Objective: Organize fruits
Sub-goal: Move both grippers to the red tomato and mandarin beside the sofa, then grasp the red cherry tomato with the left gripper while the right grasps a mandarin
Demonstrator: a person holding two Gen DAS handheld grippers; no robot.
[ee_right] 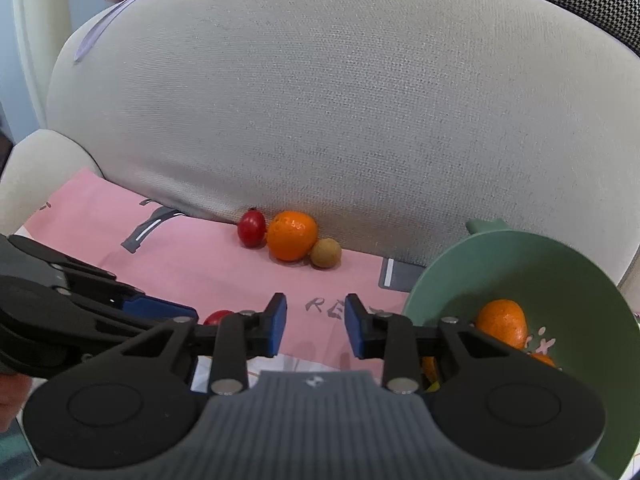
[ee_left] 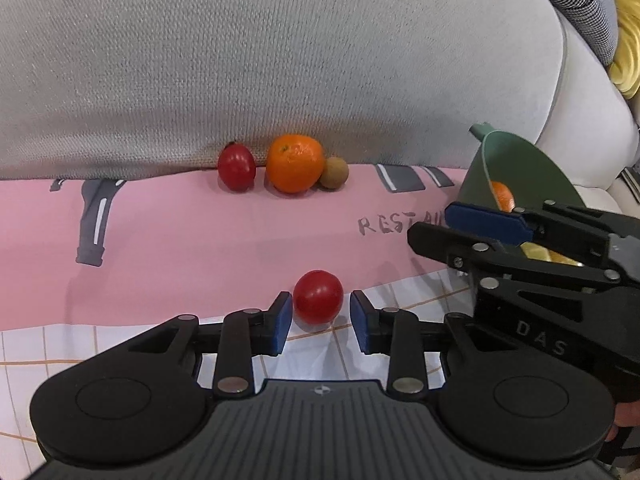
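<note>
My left tongs [ee_left: 318,317] point steeply down, blue pads set a narrow gap apart, the left pad touching the red fruit [ee_left: 318,296] that sits just past the tips, the right pad clear of it. My right tongs [ee_right: 315,324] reach in beside them on the right, also tilted down, their blue pads equally close together with nothing between them. In the left view the right tongs cross the near right corner, and a bit of my hand [ee_left: 624,416] shows behind them.
</note>
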